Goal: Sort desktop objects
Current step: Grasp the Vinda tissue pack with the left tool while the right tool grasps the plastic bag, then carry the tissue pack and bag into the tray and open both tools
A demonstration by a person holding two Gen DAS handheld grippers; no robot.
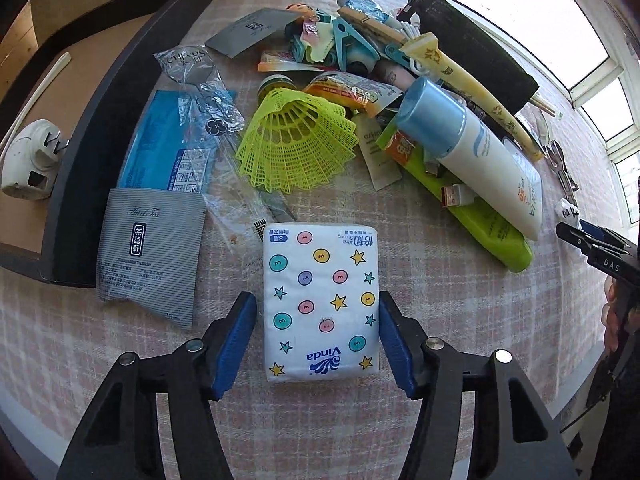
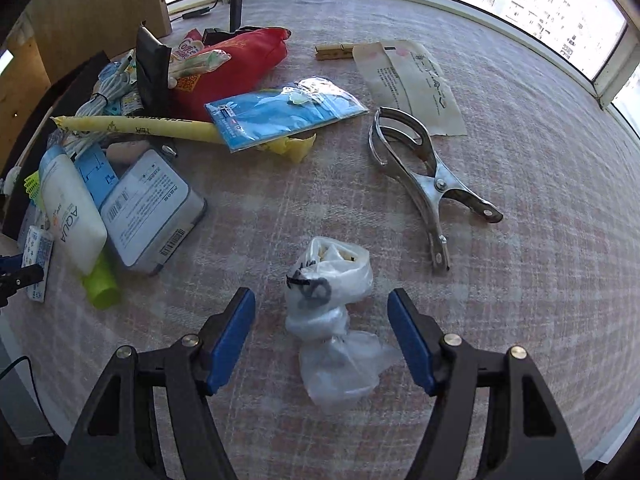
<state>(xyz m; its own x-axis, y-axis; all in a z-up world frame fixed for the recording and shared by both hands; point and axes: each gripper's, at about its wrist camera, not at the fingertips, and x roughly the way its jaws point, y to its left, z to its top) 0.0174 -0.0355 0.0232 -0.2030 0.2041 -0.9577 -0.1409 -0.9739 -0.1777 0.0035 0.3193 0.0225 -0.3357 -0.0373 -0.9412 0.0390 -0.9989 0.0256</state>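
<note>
A white Vinda tissue pack (image 1: 320,280) with coloured dots and stars lies flat on the checked tablecloth. My left gripper (image 1: 317,300) straddles it from above, a blue pad close along each long side. The right pad is at the pack's edge, the left pad a sliver away, and the pack is not squeezed. In the right wrist view a small knotted clear plastic bag (image 2: 328,312) lies on the cloth. My right gripper (image 2: 321,297) is open around it, with wide gaps on both sides.
A dark-rimmed tray (image 1: 100,128) lies left, holding a white plug (image 1: 32,160). Beyond the pack lie a grey tea sachet (image 1: 148,256), a yellow shuttlecock (image 1: 296,140), a lotion tube (image 1: 472,144) and piled clutter. Near the bag lie a metal clamp (image 2: 424,176) and a tin (image 2: 152,208).
</note>
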